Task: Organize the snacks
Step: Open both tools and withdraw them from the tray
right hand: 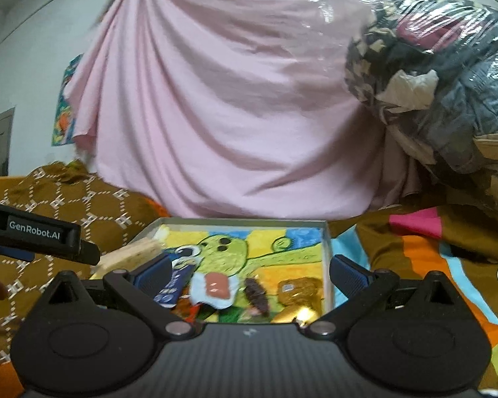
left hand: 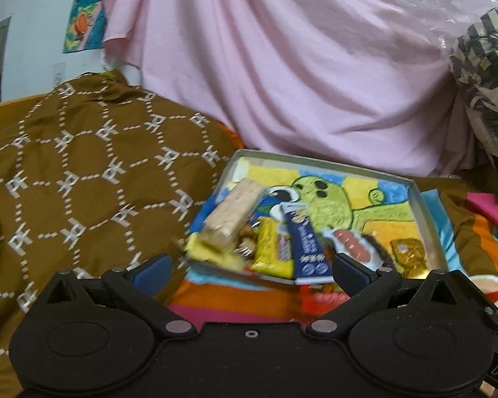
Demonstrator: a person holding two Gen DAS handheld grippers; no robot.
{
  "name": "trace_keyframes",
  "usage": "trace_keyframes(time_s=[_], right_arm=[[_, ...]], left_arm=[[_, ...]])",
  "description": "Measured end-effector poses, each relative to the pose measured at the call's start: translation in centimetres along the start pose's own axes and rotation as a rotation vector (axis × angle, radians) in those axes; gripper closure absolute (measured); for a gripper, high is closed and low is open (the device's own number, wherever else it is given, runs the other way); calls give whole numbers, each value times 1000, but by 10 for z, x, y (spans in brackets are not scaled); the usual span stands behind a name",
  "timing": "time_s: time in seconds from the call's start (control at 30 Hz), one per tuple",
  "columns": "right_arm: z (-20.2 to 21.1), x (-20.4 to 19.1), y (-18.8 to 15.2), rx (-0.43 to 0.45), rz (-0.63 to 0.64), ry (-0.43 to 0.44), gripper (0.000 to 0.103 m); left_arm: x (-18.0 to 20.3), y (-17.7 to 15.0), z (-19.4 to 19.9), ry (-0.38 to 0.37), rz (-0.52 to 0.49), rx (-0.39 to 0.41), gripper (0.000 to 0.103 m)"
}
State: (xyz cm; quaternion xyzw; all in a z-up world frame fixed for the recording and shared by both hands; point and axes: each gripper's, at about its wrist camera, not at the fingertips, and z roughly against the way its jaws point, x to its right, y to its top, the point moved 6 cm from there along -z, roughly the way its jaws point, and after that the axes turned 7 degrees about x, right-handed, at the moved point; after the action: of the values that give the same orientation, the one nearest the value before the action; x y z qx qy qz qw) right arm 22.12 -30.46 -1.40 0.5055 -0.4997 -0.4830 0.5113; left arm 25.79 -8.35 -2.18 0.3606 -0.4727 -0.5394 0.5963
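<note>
A shallow metal tray (left hand: 428, 219) (right hand: 327, 258) with a green cartoon figure painted on its floor lies on a bed. Inside it are a pale wafer pack (left hand: 230, 214) (right hand: 134, 253), a yellow bar (left hand: 272, 252), a dark blue bar (left hand: 303, 245) (right hand: 171, 287), a light blue packet with a red picture (left hand: 352, 243) (right hand: 215, 287), a dark brown candy (right hand: 257, 293) and gold-wrapped sweets (left hand: 410, 253) (right hand: 297, 290). My left gripper (left hand: 249, 270) is open just short of the tray's near edge, with nothing between its fingers. My right gripper (right hand: 249, 273) is open in front of the tray, empty too.
A brown patterned cloth (left hand: 83, 172) covers the bed on the left. A pink sheet (left hand: 298, 66) hangs behind the tray. A clear plastic bag of clothes (right hand: 441, 76) bulges at the right. A colourful striped blanket (right hand: 448, 265) lies under and right of the tray. The left gripper's body (right hand: 40, 235) shows at the right wrist view's left edge.
</note>
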Motion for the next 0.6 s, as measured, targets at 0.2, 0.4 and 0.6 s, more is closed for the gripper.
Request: trace_keyframes(time_s=[0.2,0.4,0.6], right_arm=[[15,-17,-4,-83,-11,25,0],[27,-34,-20,-235,-15,63,0],[41,-56,-42,-391,64,83,0]], left_arm=[[-21,-14,26,40,-33,-12,1],[-36,-41,40,61,-103,-62,1],[-48,-67,47,51,-138,-133,1]])
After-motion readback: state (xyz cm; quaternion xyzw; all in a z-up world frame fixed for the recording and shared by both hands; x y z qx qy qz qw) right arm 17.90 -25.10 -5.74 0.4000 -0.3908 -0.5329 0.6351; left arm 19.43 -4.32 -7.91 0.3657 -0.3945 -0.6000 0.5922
